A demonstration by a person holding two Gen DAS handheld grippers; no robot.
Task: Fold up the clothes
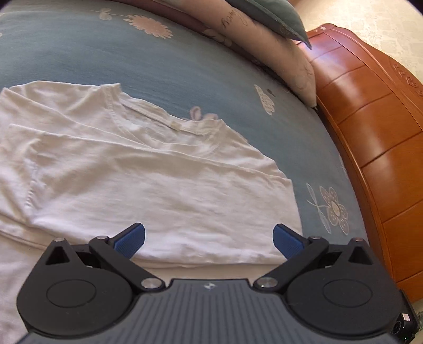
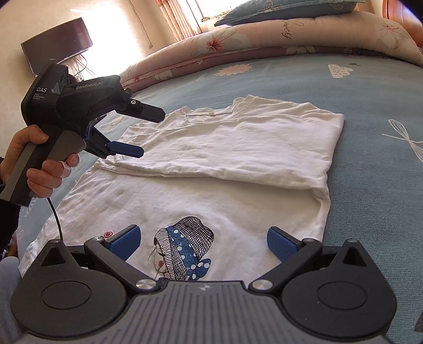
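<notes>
T-shirt: white T-shirt (image 2: pixel 224 169) lies flat on the blue flowered bedsheet (image 2: pixel 370 158), its upper part folded down over the body so the collar (image 1: pixel 148 111) faces up; a fold edge runs across the middle.
Print: drawing of a head in a blue dotted scarf (image 2: pixel 185 248) shows on the near, uncovered part of the shirt, between the right gripper's fingers in the right wrist view.
Left gripper: left gripper (image 1: pixel 208 239) hangs above the near edge of the folded layer, jaws spread wide, nothing between the blue pads (image 1: pixel 130 240); in the right wrist view the same tool (image 2: pixel 148 132) sits at the left side of the shirt, above the cloth, fingers parted and empty.
Left hand: hand (image 2: pixel 39 161) wraps the grey handle, a black cable (image 2: pixel 56 214) dropping below it.
Right gripper: right gripper (image 2: pixel 203 242) hovers over the printed part, jaws wide apart, holding nothing; whether the pads touch the cloth cannot be told.
Bedding: rolled pink floral quilt (image 2: pixel 264 39) lies along the far side of the bed, a blue pillow (image 2: pixel 277 10) on top of it.
Headboard: orange-brown wooden headboard (image 1: pixel 370 132) stands at the right of the left wrist view, beside the sheet.
Room: dark screen (image 2: pixel 58 42) at far left, against the wall.
</notes>
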